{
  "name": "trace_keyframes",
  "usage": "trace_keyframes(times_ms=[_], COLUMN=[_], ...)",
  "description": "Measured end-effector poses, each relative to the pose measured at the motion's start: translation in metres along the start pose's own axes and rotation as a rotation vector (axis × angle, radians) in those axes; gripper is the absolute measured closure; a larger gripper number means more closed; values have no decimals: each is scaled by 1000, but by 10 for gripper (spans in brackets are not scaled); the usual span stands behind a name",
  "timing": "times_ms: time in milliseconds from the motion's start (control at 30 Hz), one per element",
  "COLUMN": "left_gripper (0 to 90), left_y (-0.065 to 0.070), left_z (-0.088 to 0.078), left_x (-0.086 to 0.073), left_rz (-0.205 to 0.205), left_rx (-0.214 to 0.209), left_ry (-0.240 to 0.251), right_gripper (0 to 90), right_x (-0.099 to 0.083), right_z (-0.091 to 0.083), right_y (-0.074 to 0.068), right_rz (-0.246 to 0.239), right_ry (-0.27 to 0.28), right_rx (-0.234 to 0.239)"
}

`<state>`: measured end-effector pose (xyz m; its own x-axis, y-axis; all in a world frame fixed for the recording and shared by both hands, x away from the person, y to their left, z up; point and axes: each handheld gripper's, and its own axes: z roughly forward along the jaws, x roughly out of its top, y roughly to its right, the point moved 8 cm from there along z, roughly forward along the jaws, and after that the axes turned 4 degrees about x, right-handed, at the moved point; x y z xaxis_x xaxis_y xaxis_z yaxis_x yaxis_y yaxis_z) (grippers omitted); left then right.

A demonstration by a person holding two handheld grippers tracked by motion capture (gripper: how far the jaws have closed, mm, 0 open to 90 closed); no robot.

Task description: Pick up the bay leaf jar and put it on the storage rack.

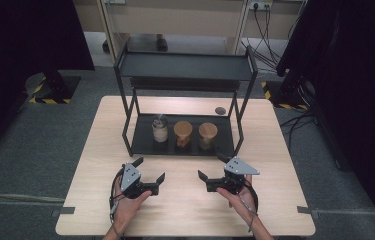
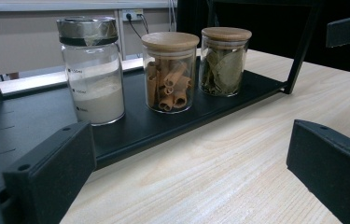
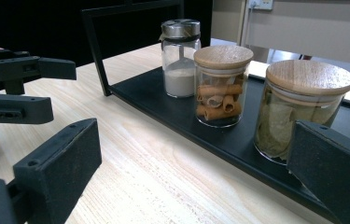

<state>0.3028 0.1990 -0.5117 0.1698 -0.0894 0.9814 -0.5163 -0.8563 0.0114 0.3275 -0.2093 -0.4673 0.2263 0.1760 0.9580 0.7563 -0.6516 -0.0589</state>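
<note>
Three jars (image 1: 182, 133) on the rack (image 1: 140, 145), two open grippers (image 1: 147, 173)

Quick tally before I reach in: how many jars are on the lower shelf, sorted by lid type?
Jars with wooden lids: 2, the cinnamon stick jar and the bay leaf jar
Jars with metal lids: 1, the white powder jar
Total: 3 jars, all upright in a row on the black shelf.
</note>
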Motion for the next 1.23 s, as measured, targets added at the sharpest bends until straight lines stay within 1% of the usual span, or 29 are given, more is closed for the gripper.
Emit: trace_keyframes(times_ms=[300,1233], left_gripper=[9,8], left_y=[0,1], left_z=[-2,-1], left_x=[2,1], left_rz=[4,2], left_rx=[1,-4], left_ry=[10,6], right_gripper=[34,35], right_x=[-4,-3], right_z=[3,0], right_y=[2,6], right_rz=[20,22], right_ry=[-9,-1], right_rx=[13,-3])
